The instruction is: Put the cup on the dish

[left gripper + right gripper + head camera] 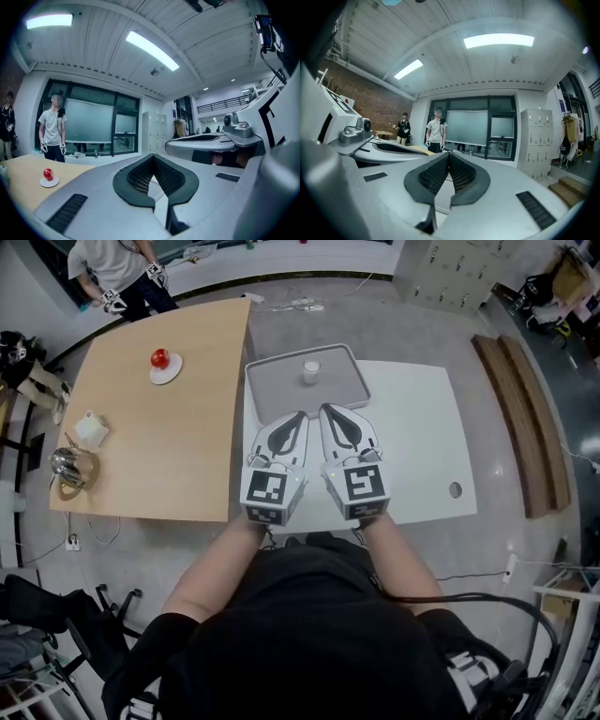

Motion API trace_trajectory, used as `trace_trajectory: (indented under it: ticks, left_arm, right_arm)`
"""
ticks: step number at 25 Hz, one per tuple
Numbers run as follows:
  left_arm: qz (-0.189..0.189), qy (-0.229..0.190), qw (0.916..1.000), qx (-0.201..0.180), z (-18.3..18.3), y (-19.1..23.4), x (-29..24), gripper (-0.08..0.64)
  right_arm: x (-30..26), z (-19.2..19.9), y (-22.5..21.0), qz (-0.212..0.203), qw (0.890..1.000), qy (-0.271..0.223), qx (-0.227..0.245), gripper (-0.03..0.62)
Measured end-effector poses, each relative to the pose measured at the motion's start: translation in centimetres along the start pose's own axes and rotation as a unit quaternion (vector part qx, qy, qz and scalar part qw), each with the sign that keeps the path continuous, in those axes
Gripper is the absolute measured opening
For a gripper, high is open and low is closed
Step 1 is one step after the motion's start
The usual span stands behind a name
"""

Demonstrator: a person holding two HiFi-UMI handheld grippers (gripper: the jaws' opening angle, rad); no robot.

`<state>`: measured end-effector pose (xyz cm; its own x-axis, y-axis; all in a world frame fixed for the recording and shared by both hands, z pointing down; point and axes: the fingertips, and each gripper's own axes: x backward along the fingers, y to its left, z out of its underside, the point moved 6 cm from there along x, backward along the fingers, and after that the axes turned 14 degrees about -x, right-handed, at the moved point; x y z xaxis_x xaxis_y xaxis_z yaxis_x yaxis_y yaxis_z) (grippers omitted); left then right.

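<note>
Head view: white cup [310,371] on far tray [267,390], likely light, rigid, slick; calls for a mid-wall pinch. Left gripper [299,414], right gripper [325,409] closed tight, empty.

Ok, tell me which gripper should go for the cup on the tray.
Left, probably. The cup sits about equally ahead of the left gripper and the right gripper, both shut and empty, but the dish lies on the wooden table at the left, its side.
</note>
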<state>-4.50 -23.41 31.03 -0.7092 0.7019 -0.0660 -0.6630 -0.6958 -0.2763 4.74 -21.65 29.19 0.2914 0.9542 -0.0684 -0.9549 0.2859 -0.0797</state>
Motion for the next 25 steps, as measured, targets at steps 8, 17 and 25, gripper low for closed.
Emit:
trace_trajectory:
  ticks: [8,17,25]
  left_arm:
    - [-0.008,-0.023,0.9996,0.013,-1.9,-1.0,3.9,0.006]
    - [-0.007,-0.027,0.9995,0.013,-2.3,-1.6,6.0,0.006]
    - [-0.007,-0.032,0.9994,0.014,-2.3,-1.0,7.4,0.006]
  right_arm:
    - [3.4,0.2,2.2,0.013,1.000,-0.010,0.000,0.014]
    - [4.8,-0.5,3.9,0.005,1.000,-0.018,0.004,0.012]
    - [4.9,-0.9,6.1,-0.007,1.000,-0.024,0.014,0.012]
